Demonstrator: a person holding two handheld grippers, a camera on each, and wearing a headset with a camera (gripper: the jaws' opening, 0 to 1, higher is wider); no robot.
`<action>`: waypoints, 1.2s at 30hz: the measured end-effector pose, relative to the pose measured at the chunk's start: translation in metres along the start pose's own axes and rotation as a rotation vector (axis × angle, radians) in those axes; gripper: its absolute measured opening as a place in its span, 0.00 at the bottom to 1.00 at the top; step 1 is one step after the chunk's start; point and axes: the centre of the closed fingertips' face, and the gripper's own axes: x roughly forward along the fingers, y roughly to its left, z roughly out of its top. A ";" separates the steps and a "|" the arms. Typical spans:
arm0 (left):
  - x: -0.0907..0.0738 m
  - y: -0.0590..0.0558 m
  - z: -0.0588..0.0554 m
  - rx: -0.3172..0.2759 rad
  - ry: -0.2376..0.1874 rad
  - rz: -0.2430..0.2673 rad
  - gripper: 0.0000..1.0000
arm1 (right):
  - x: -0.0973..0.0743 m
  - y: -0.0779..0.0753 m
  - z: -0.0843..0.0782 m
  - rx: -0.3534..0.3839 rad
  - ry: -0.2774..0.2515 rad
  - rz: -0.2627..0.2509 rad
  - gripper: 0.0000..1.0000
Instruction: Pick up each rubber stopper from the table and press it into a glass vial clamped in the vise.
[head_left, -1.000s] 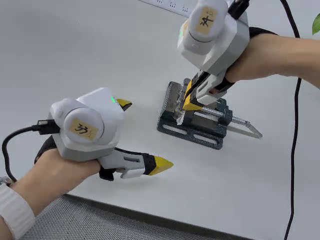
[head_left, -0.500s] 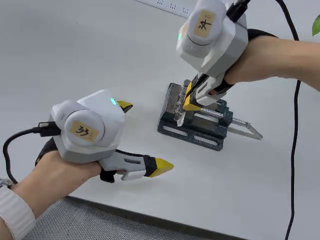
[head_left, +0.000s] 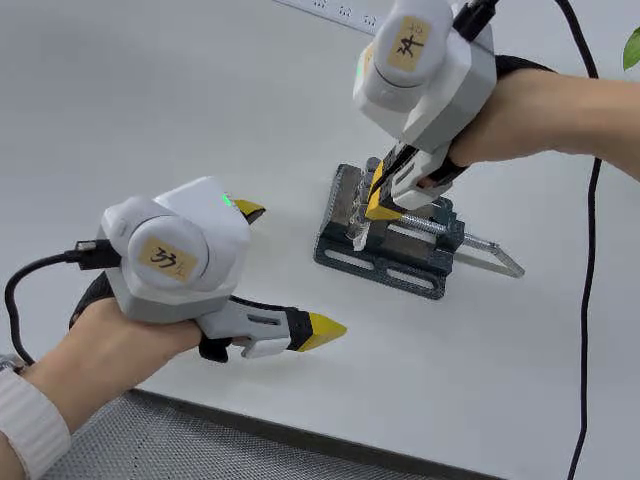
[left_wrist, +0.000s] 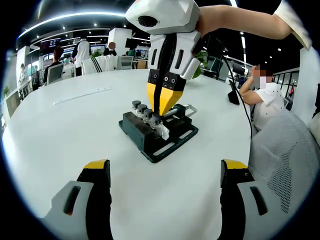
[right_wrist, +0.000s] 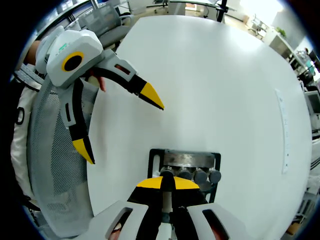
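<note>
left gripper (head_left: 286, 268) hangs low on the left, jaws spread wide and empty, well apart from the vise (head_left: 345, 258). The vise clamps a row of four glass vials (left_wrist: 145, 111), each with a dark rubber stopper (right_wrist: 200, 176) on top; the row's long axis runs along the vise jaws, away from the left gripper. right gripper (head_left: 380, 210) is the nearer one: jaws closed tight together, nothing visibly pinched, tips pointing straight down onto the end vial (left_wrist: 156, 120) closest to the left gripper, so I reckon the coming move is a plain vertical push there, no side load on the glass
</note>
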 end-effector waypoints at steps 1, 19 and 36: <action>0.000 0.000 0.000 -0.001 0.001 -0.002 0.90 | 0.000 0.000 0.000 0.001 0.000 0.002 0.01; 0.002 -0.001 -0.001 0.003 0.001 -0.006 0.90 | 0.002 0.000 0.001 0.063 0.007 0.006 0.00; 0.002 0.000 -0.001 -0.003 0.000 -0.005 0.90 | 0.005 -0.002 0.001 0.043 0.064 0.008 0.00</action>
